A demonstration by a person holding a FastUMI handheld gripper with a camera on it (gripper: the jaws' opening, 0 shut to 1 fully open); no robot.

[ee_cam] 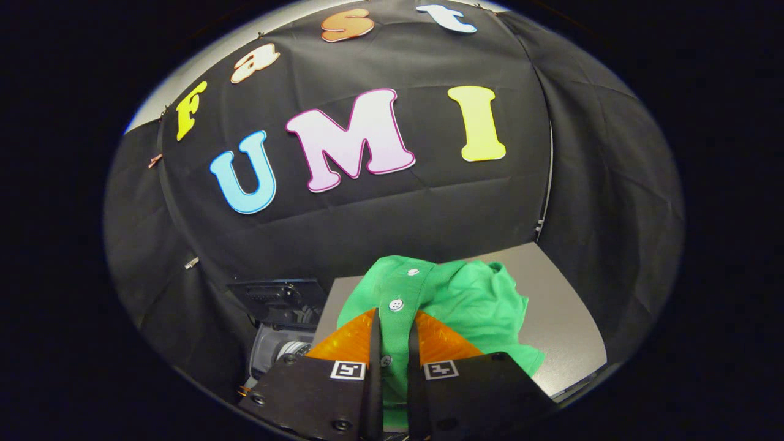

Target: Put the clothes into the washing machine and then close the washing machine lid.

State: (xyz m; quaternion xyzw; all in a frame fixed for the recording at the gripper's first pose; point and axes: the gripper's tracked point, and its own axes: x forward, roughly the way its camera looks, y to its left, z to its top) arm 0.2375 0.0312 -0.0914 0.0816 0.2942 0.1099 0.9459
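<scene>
A green button-up shirt (465,300) hangs bunched from my gripper (394,324), whose two fingers are shut on the buttoned placket, with a narrow strip of cloth between them. The rest of the shirt spreads ahead of the fingers and to their right, over a grey table (557,318). Left of the fingers and lower down is the washing machine (282,331), with its dark raised lid (275,297) standing above the pale drum opening. My fingers hide the lower part of the shirt.
The grey table top runs to the right, and its right edge lies close to the black cloth wall. The washing machine stands against the table's left side. Black cloth walls close in the back and both sides.
</scene>
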